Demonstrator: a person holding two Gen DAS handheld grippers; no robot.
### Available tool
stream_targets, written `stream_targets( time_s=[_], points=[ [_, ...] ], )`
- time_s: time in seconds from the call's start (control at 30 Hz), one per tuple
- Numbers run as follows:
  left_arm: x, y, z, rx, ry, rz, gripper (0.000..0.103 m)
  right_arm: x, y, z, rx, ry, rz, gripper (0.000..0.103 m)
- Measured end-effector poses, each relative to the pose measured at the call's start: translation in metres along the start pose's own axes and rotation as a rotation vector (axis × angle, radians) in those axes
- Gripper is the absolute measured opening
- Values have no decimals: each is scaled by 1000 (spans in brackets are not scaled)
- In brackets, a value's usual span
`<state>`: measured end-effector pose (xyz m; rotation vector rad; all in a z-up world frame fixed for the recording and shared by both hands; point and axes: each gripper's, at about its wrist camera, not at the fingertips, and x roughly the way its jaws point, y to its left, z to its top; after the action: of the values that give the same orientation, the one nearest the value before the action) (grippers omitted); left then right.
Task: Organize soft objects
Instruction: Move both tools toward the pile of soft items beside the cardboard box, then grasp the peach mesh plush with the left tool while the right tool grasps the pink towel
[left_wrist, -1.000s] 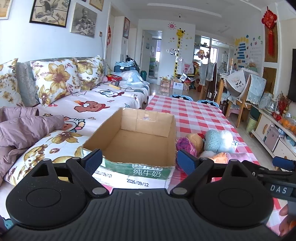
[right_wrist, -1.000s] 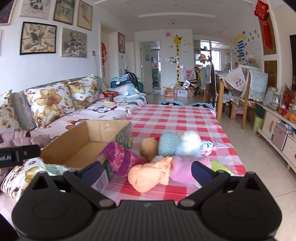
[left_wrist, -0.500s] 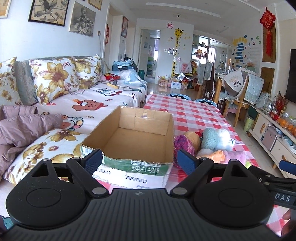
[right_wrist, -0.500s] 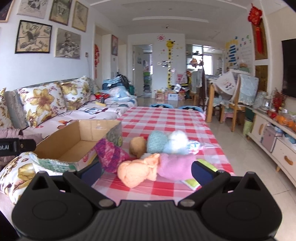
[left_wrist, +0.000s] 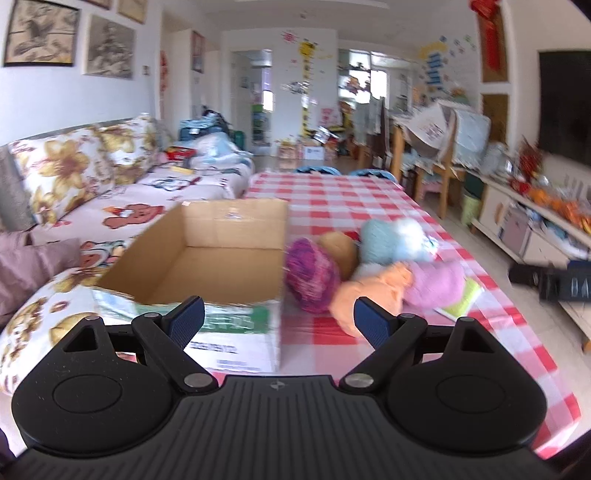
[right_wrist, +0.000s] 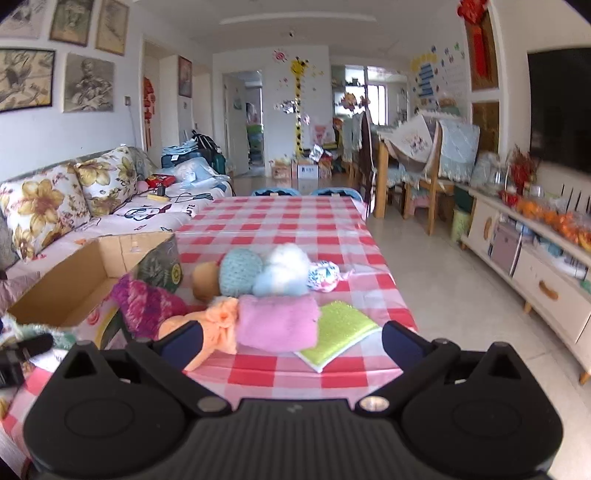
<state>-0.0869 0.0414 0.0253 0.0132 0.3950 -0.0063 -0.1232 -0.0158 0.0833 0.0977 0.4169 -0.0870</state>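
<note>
both tools hung released and empty. the soft pile (right_wrist: 258, 295) lay on the bench (right_wrist: 295, 229), straight ahead of the right tool (right_wrist: 291, 339), the nearer one; the left tool (left_wrist: 279, 317) faced the cardboard box (left_wrist: 221, 258) beside the pile.

An open brown cardboard box (left_wrist: 207, 254) is set on the red-checked tablecloth (right_wrist: 291, 221); a heap of woolly yarn balls (right_wrist: 240, 271) is piled right of it.
</note>
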Motion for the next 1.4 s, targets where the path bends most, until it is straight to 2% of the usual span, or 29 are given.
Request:
stream_targets(
  time_s=[0.13,0.23,0.33,0.53,0.63,0.8,1.0,1.2,1.3,1.4],
  points=[
    [7,-14,0,65,10,-68,103,17,-18,4,31,43,-4,102],
    [12,-24,0,116,-2,-97,103,33,-29,7,33,92,-33,102],
    [19,-25,0,155,-12,-125,103,49,-43,9,89,140,-38,102],
    [31,-32,-7,241,-21,-140,103,70,-51,15,142,164,29,102],
    [38,-33,-8,274,-12,-130,103,80,-45,17,126,175,68,102],
    [45,-27,-7,273,-6,-135,103,101,-28,21,51,202,140,102],
    [55,-33,0,297,-2,-142,103,129,-12,20,-79,215,152,102],
    [56,-42,0,305,20,-158,103,155,-13,16,-59,276,202,102],
    [56,-46,0,340,28,-173,103,162,-9,13,-73,297,211,102],
    [54,-48,-4,330,51,-187,103,166,-5,11,-91,308,201,102]
  ],
)
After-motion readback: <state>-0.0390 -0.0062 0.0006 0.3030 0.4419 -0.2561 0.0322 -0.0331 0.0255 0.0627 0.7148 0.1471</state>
